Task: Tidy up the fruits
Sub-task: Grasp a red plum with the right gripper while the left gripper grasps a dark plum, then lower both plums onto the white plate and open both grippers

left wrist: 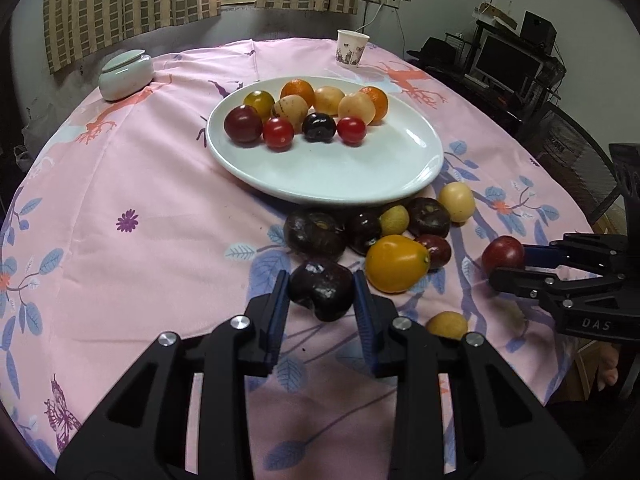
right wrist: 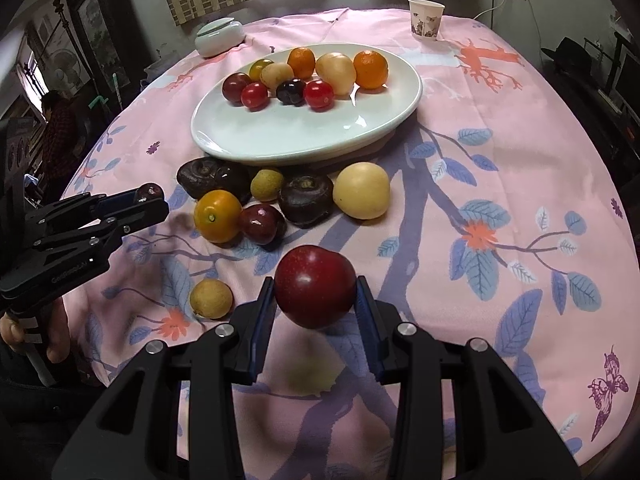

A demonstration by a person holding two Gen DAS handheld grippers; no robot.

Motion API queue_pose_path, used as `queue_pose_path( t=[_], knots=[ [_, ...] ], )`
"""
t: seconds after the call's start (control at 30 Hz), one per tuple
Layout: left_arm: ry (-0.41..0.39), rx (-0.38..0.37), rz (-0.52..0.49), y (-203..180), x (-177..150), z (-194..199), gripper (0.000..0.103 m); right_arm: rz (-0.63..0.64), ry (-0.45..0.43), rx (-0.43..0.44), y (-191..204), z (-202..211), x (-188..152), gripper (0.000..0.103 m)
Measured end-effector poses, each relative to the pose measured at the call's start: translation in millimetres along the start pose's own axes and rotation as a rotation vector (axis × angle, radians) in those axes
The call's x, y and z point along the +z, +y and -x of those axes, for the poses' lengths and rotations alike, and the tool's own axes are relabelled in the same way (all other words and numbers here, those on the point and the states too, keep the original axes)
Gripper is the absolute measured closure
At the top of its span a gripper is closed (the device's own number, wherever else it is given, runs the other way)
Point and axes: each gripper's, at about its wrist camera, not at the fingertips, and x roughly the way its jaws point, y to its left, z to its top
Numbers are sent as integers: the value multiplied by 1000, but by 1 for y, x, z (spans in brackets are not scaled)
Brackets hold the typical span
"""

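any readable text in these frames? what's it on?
"DAS": on the right gripper body, left wrist view; the word may run on out of sight.
Left gripper body, right wrist view: pale lettering, too blurred to read.
Paper cup: a printed pattern, no readable words.
Nothing else legible.

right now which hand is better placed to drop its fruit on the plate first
Probably the right. Both fingers sets are shut on fruit, but the right gripper holds its red plum clear of the cloth, while the left gripper looks only just shut on its dark purple fruit, low by the pile before the white plate.
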Motion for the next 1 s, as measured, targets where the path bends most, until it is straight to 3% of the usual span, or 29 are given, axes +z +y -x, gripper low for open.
queue_pose_path(
  t=[0.63,0.83,1.0],
  knots=[
    [14,-6,27,9,10,5,71,55,-9,22,7,4,14,63],
    [4,25,46,30,60,2,71,115,-34,53,5,2,64,63],
    [34,65,53,42,104,-35,71,178,-55,36,17,-23,131,63]
  ],
)
